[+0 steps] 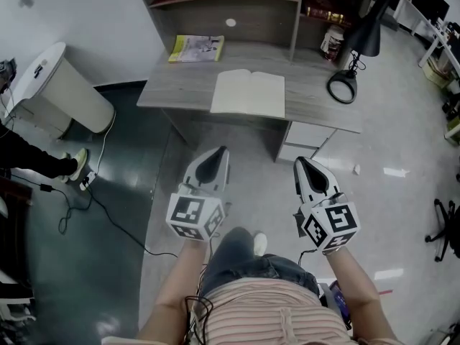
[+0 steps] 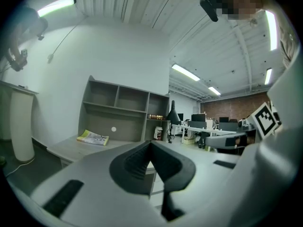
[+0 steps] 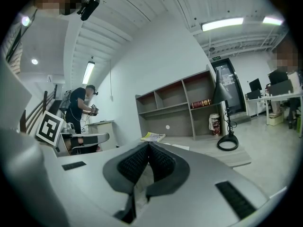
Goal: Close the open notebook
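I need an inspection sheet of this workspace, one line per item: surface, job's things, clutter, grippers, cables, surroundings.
Surface: grey desk with shelves behind.
Job's things: notebook lies open and flat near the desk's front edge, untouched.
Clutter: yellow booklet at back left; black lamp and canister at right.
Grippers: left gripper and right gripper both shut, empty, short of the desk.
Cables: black cable across the floor at left.
Surroundings: white bin and someone's shoe at left; office chair at right.
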Demonstrator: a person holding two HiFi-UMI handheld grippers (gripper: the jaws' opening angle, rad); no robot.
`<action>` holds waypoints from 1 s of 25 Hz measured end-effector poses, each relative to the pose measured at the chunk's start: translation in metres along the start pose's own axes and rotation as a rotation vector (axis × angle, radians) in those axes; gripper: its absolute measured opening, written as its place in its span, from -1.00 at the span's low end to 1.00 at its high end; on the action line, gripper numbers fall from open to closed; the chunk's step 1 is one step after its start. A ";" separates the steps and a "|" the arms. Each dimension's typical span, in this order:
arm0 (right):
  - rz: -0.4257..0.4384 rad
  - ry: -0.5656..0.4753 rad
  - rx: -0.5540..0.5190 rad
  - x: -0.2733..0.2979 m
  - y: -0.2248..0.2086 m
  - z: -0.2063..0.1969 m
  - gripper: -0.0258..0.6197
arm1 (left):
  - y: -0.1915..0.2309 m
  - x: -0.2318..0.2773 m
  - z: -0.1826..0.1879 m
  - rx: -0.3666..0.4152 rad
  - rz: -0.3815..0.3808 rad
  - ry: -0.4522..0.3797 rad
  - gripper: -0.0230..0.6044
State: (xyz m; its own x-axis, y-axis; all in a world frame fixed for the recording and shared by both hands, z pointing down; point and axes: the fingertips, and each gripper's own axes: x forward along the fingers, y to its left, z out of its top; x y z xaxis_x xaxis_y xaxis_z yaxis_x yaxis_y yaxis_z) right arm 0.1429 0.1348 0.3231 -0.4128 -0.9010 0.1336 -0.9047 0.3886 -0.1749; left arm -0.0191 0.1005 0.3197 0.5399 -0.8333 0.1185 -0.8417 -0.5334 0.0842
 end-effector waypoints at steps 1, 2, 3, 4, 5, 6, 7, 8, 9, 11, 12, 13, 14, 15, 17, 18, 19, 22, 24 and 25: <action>-0.002 0.000 -0.001 0.001 -0.002 0.000 -0.90 | 0.003 0.002 0.000 0.002 0.006 0.002 -0.89; -0.004 0.000 -0.002 0.002 -0.004 0.001 -0.90 | 0.005 0.003 0.000 0.003 0.013 0.006 -0.89; -0.004 0.002 -0.001 0.004 -0.006 0.001 -0.90 | 0.008 0.005 0.000 0.005 0.019 0.012 -0.89; -0.004 0.003 0.001 0.006 -0.008 0.002 -0.90 | 0.010 0.007 -0.001 0.008 0.025 0.019 -0.89; -0.004 0.004 0.002 0.007 -0.010 0.002 -0.90 | 0.013 0.010 -0.002 0.011 0.031 0.026 -0.89; -0.004 0.005 0.003 0.010 -0.012 0.002 -0.90 | 0.015 0.012 -0.003 0.014 0.036 0.033 -0.89; -0.005 0.007 0.004 0.012 -0.013 0.002 -0.90 | 0.018 0.015 -0.004 0.016 0.041 0.039 -0.89; -0.005 0.010 0.005 0.014 -0.015 0.002 -0.90 | 0.020 0.017 -0.006 0.018 0.045 0.045 -0.89; -0.004 0.012 0.005 0.017 -0.016 0.001 -0.90 | 0.023 0.020 -0.006 0.019 0.049 0.050 -0.89; -0.001 0.016 0.006 0.024 -0.018 0.001 -0.90 | 0.029 0.025 -0.006 0.020 0.054 0.054 -0.89; 0.000 0.018 0.006 0.028 -0.018 0.001 -0.90 | 0.032 0.029 -0.006 0.020 0.056 0.054 -0.89; 0.000 0.020 0.006 0.033 -0.019 0.001 -0.90 | 0.035 0.032 -0.007 0.019 0.056 0.055 -0.89; 0.000 0.022 0.006 0.038 -0.020 0.001 -0.90 | 0.039 0.036 -0.008 0.016 0.056 0.056 -0.89; -0.001 0.024 0.007 0.043 -0.022 0.001 -0.90 | 0.042 0.040 -0.009 0.012 0.056 0.058 -0.89; -0.001 0.027 0.010 0.055 -0.024 0.002 -0.90 | 0.050 0.048 -0.010 0.001 0.052 0.061 -0.89; 0.000 0.028 0.011 0.061 -0.025 0.002 -0.90 | 0.055 0.052 -0.011 -0.004 0.051 0.063 -0.89; -0.001 0.029 0.012 0.068 -0.025 0.002 -0.90 | 0.061 0.057 -0.012 -0.009 0.050 0.065 -0.89; -0.005 0.041 0.013 0.092 -0.029 -0.001 -0.90 | 0.081 0.070 -0.019 -0.014 0.054 0.083 -0.89; -0.005 0.055 0.010 0.110 -0.031 -0.002 -0.90 | 0.097 0.080 -0.023 -0.020 0.060 0.095 -0.89; -0.004 0.062 0.008 0.120 -0.033 -0.002 -0.90 | 0.105 0.084 -0.023 -0.023 0.062 0.101 -0.89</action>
State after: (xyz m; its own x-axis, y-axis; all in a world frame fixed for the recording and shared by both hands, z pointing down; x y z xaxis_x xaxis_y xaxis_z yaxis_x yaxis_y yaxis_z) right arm 0.1227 0.0148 0.3470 -0.4148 -0.8889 0.1945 -0.9057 0.3828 -0.1823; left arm -0.0616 -0.0221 0.3615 0.4859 -0.8452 0.2227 -0.8737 -0.4769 0.0963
